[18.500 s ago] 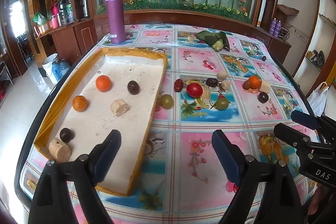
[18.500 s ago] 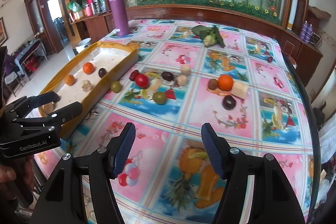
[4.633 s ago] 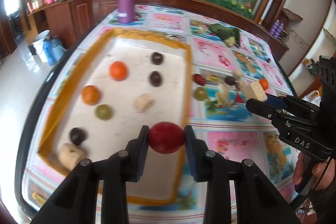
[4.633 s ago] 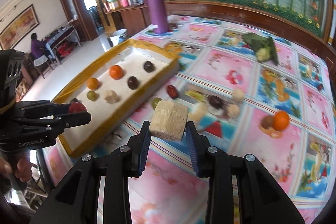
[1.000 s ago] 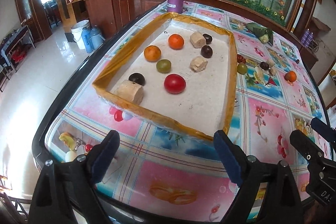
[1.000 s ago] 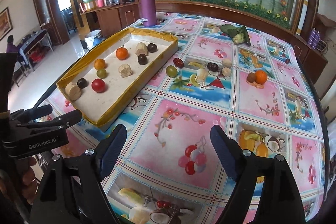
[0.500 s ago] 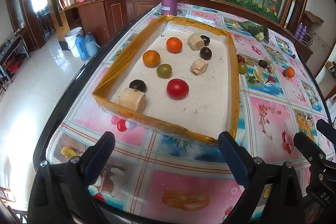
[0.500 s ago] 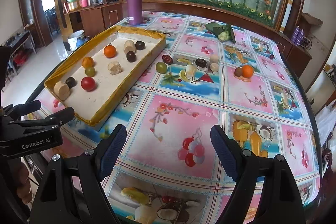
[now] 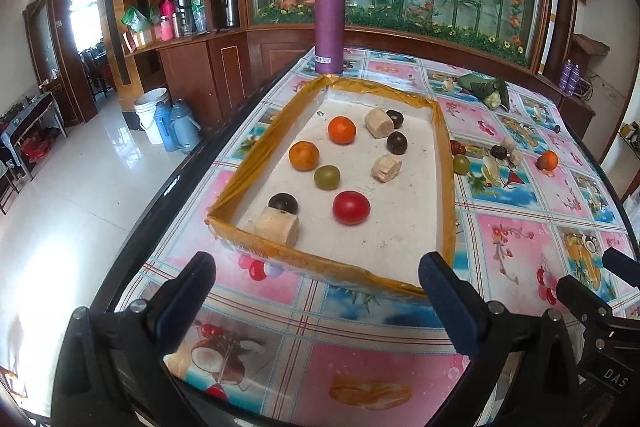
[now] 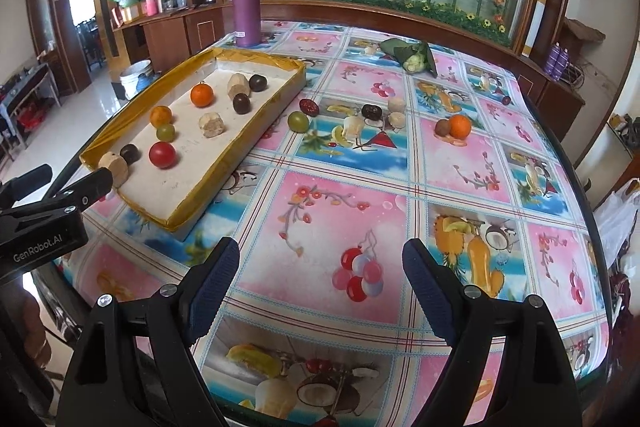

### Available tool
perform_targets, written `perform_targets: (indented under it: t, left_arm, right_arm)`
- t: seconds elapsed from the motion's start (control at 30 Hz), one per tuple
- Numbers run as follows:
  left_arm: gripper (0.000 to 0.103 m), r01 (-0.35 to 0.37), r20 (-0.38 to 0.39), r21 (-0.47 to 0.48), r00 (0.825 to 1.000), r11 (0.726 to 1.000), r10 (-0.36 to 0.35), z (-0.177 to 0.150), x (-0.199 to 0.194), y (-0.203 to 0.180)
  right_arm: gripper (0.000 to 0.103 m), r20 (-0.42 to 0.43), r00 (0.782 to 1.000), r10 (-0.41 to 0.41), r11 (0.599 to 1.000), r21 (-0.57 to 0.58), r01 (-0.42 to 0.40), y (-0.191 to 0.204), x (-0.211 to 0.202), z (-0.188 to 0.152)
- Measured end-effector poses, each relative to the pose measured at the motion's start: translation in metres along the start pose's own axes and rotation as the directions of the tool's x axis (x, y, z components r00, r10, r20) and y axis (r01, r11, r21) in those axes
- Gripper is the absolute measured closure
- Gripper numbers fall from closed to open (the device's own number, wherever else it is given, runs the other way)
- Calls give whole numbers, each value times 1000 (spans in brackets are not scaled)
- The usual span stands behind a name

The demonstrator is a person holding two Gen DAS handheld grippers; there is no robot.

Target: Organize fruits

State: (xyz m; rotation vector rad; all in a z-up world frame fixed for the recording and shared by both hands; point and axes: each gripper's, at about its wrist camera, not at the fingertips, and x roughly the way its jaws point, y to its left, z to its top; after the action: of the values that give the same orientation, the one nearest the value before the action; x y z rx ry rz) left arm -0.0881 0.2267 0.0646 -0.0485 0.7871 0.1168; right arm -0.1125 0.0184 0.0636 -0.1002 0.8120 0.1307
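A yellow-rimmed white tray point(image 9: 332, 269) holds several fruits: a red tomato point(image 9: 351, 207), two oranges point(image 9: 341, 130), a green fruit point(image 9: 327, 177), dark plums point(image 9: 397, 142) and beige blocks point(image 9: 277, 226). My left gripper point(image 9: 316, 275) hovers before the tray's near rim, jaws opening, nothing between them. My right gripper point(image 10: 320, 259) stands open and empty above the patterned tablecloth. Loose on the cloth right of the tray lie a green fruit point(image 10: 298, 121), a dark red one point(image 10: 309, 106), a dark plum point(image 10: 371, 111), pale pieces point(image 10: 397, 105) and an orange point(image 10: 459, 126).
A purple flask point(image 9: 329, 25) stands behind the tray. A green leaf bundle point(image 10: 412, 57) lies at the far side. The table's dark edge point(image 9: 160, 195) runs along the left, with tiled floor and buckets point(image 9: 152, 115) beyond it.
The tomato and the beige block, held 4.6 s ago, now lie in the tray. Over the last second the left jaws have spread wider and both views have tilted slightly.
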Motion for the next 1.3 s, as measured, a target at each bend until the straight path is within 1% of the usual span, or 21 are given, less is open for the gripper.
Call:
perform_targets:
  t: [0.13,0.23,0.4,0.5,0.6,0.77,1.0,1.17,1.3]
  left_arm:
    - [0,-13,-13,43,1000,999,13,0,-3,-5]
    - [0,-11,-10,48,1000,999,11,-1,-10,-8]
    - [0,-23,20,7,1000,1000,23,-3,-21,-4]
    - [0,-84,53,-45,995,995,87,-6,-26,2]
    - [0,-70,88,-61,993,996,75,-10,-31,6]
    - [0,-63,119,-24,991,998,66,-13,-39,-2]
    - [0,-35,128,31,991,999,31,-18,-45,-13]
    - [0,-3,114,32,993,999,0,-17,-46,-13]
    - [0,4,111,32,994,999,-7,-17,-45,-11]
  right_arm:
    - [19,25,1000,-16,1000,6,16,0,-7,-2]
    - [19,51,998,-26,1000,8,25,1,-13,-2]
    - [19,90,995,-34,999,12,33,1,-20,-4]
    - [19,98,995,-34,999,16,32,2,-22,-7]
    - [19,90,995,-35,999,13,34,3,-22,-9]
    - [19,95,995,-36,999,22,34,2,-25,-11]
    - [19,112,993,-48,999,27,46,2,-32,-13]
    - [19,106,993,-55,998,32,52,2,-32,-14]
    - [19,102,993,-59,998,37,55,1,-31,-15]
